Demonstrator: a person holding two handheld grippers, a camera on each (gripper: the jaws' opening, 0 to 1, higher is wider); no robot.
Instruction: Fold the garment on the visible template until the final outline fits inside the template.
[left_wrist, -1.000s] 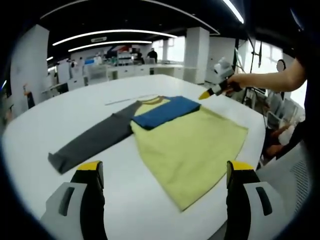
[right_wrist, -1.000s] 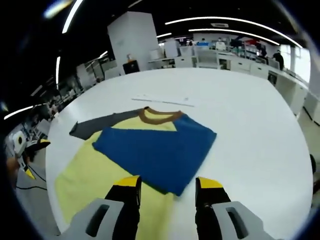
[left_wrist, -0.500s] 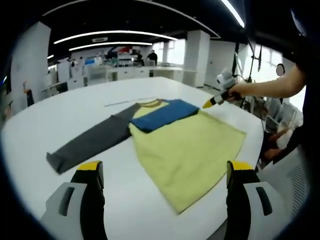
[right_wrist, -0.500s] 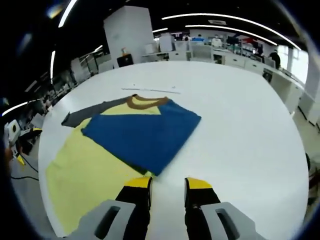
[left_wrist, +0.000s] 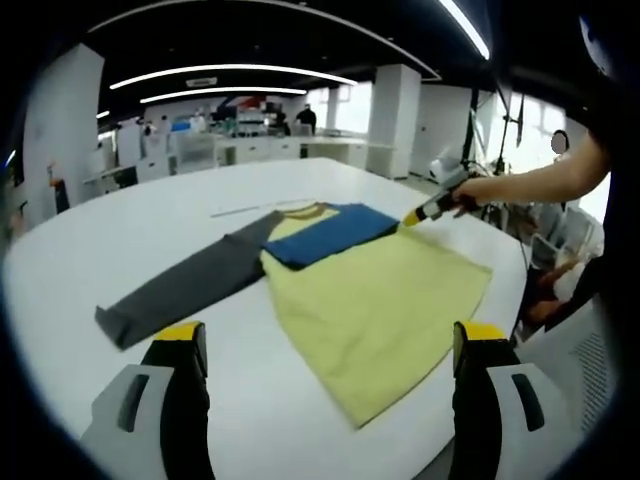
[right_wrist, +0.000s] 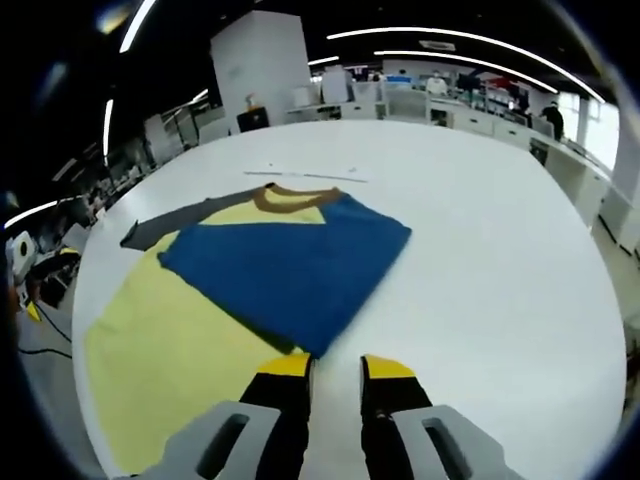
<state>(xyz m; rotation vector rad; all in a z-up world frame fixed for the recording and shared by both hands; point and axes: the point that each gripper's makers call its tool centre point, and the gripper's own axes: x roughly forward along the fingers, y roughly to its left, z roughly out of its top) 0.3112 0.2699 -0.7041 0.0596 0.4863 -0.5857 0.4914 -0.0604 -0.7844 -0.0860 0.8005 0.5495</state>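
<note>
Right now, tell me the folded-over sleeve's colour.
Blue sleeve, clearest in the right gripper view.

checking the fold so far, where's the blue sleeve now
In the right gripper view the blue sleeve lies folded across the yellow shirt body, below the brown collar, its corner near the right gripper.

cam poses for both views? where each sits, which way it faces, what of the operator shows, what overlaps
Left gripper view: rides the left gripper, jaws wide apart, at the table edge by the hem, looking along the yellow shirt toward its collar; the person's forearm and the right gripper enter from the right.
Right gripper view: rides the right gripper, jaws nearly together, low over the table, facing the folded blue sleeve; a little of the left gripper at the left edge.
Shared: shirt, blue sleeve, grey sleeve, white table.
</note>
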